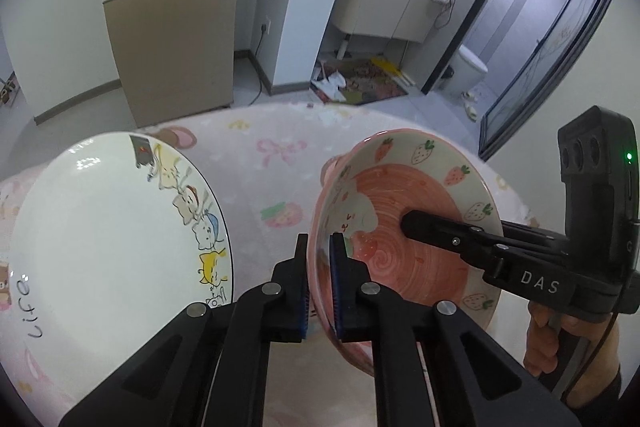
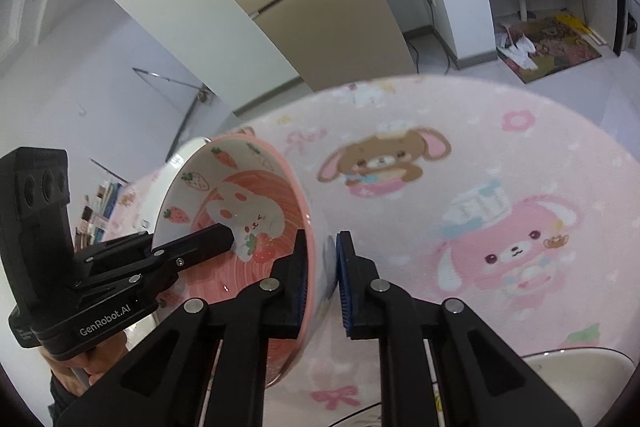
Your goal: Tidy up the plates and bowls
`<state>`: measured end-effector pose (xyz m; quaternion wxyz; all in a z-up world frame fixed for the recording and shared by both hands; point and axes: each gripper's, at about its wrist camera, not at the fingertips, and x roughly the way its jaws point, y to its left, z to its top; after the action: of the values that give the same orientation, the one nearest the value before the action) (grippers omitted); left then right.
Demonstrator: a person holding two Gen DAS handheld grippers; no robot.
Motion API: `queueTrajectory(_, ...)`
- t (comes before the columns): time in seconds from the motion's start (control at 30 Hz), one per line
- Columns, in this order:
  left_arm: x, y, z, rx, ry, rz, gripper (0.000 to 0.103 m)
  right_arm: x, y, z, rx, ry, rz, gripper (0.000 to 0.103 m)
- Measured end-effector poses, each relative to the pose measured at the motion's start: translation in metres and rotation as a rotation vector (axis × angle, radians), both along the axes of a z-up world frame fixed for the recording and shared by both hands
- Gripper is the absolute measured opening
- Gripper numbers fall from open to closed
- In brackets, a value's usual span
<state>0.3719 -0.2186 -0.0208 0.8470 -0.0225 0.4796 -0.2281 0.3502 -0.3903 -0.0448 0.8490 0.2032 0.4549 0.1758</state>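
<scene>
Gripping the pink strawberry-patterned ceramic bowl (image 1: 404, 227) by opposite rims — left tongs (image 1: 320, 267) and right tongs (image 2: 322, 275) both clamped on it — likely steadying it above the tabletop (image 2: 500, 167) for stacking.

Readable text, four spots. "DAS" in white capitals on the black body of the right gripper (image 1: 404, 223), seen from the left wrist camera. "GenRobot.AI" in white on the black body of the left gripper (image 2: 228, 239), seen from the right wrist camera. "Life" handwritten in black on the rim of the white cat plate (image 1: 108, 247), reading sideways at its lower left. A second small black word sits on the same rim under the yellow cat, too small to make out. Small red marks beside the bunny inside the strawberry bowl (image 1: 404, 255) are illegible.
</scene>
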Motion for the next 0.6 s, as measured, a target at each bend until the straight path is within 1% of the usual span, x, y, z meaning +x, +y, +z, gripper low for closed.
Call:
queueTrajectory(0.17,-0.017,0.012,0.033,-0.038,-0.069,0.02,0.009,-0.013,0.005,0.034,0.019,-0.078,-0.028,0.013)
queueTrajectory(0.27,-0.031,0.025,0.059,-0.046,-0.121,0.035,0.009,-0.022,0.014,0.055,0.037,-0.126,-0.028,0.013)
queueTrajectory(0.4,-0.057,0.041,0.097,-0.044,-0.208,0.059,0.009,-0.041,0.036,0.091,0.009,-0.214,-0.01,0.013)
queueTrajectory(0.6,-0.092,0.074,0.141,-0.055,-0.29,0.111,0.009,-0.07,0.069,0.133,-0.022,-0.314,0.042,0.013)
